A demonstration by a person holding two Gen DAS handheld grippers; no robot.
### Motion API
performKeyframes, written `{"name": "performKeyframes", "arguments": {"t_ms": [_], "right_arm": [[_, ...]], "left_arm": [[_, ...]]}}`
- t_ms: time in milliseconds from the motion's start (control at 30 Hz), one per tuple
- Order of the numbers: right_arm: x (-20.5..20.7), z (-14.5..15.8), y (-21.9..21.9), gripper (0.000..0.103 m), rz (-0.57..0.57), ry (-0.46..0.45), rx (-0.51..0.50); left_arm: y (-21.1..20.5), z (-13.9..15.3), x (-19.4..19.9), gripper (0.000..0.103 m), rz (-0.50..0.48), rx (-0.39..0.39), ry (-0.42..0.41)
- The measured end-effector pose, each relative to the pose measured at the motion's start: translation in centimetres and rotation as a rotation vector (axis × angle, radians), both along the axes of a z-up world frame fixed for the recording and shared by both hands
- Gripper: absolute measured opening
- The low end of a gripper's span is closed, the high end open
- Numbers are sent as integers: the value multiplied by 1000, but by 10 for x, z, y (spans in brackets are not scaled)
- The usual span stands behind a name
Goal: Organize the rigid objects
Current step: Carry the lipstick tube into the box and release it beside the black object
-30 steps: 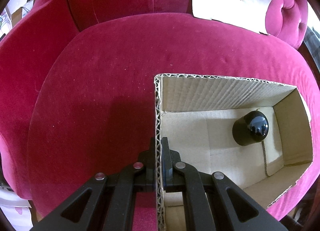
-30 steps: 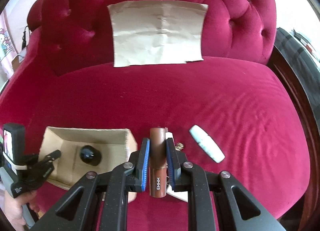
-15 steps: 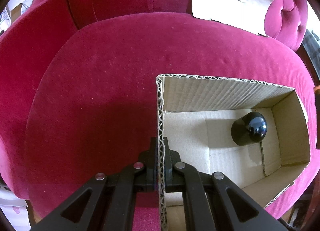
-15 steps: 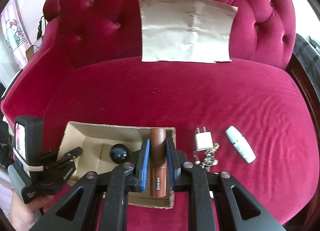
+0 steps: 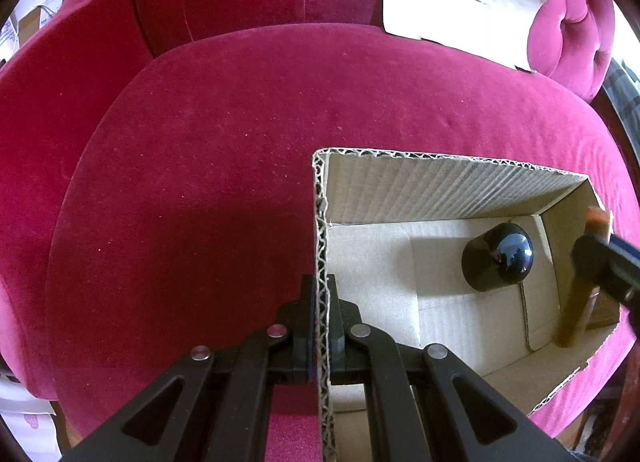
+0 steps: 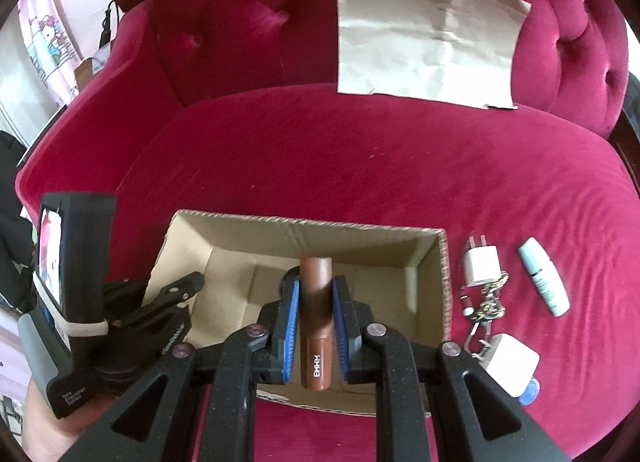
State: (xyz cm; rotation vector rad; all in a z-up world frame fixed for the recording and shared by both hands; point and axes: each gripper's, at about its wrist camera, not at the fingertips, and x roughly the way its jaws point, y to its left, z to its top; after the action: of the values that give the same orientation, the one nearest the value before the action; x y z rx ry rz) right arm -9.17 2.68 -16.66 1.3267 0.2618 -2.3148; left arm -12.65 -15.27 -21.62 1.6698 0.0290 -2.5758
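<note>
The right gripper [image 6: 316,316] is pinching a brown tube [image 6: 316,290] marked EMMM between its blue pads, and it hangs right over the open cardboard box [image 6: 443,274] sitting on the red velvet sofa seat [image 6: 360,165] — so this looks like the drop-off step for that tube. The left gripper [image 5: 320,326] is clamped shut on the box's left wall, one finger inside and one outside, which I'd guess is there to keep the box steady. In the left view the tube's lower end looks near the floor by the right wall, though I can't tell if it's touching. Next move, as I see it: lower a bit, spread the jaws and let it lie flat. Watch the black round-topped cap [image 5: 498,258] already in the box — it sits close to the tube, so the open floor toward the left gripper is the roomier landing spot. The box walls are low and thin, easy to snag on the way out. Still waiting on the seat just right of the box: a white plug [image 6: 480,266], a keychain [image 6: 486,306], a pale tube [image 6: 544,282] and a white block [image 6: 510,364].
</note>
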Motion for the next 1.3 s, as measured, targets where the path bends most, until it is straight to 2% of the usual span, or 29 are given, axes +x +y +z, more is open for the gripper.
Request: {"name": "performKeyframes", "arguments": {"t_ms": [233,600,633,667,767,867,967,1300], "right_arm": [[3,-12,-10,16,16,-29,3],[0,-14,-12,17,19,-36,-4],[0,-13,-12,23,17,-30,2],[0,-12,-11,38,14,-25,2],[-2,-7,-6,65,-20,-5,-1],[-5,-5,-1,87,-50,11,-1],[-7,-3,2,99,-61,17,-10],[-7,2,10,101,-67,33,-20]], "left_arm": [[1,0,-1,3,-4,-2,0],[1,0,-1,3,-3,-4,0],[2,0,-1,3,-3,-5,0],[2,-1,-1,3,-3,-5,0],[3,-1,-1,3,37,-37,0],[3,-1,0,3,36,-38,-1],[3,-2,-4,3,38,-36,0],[5,-3,-5,3,44,-33,2]]}}
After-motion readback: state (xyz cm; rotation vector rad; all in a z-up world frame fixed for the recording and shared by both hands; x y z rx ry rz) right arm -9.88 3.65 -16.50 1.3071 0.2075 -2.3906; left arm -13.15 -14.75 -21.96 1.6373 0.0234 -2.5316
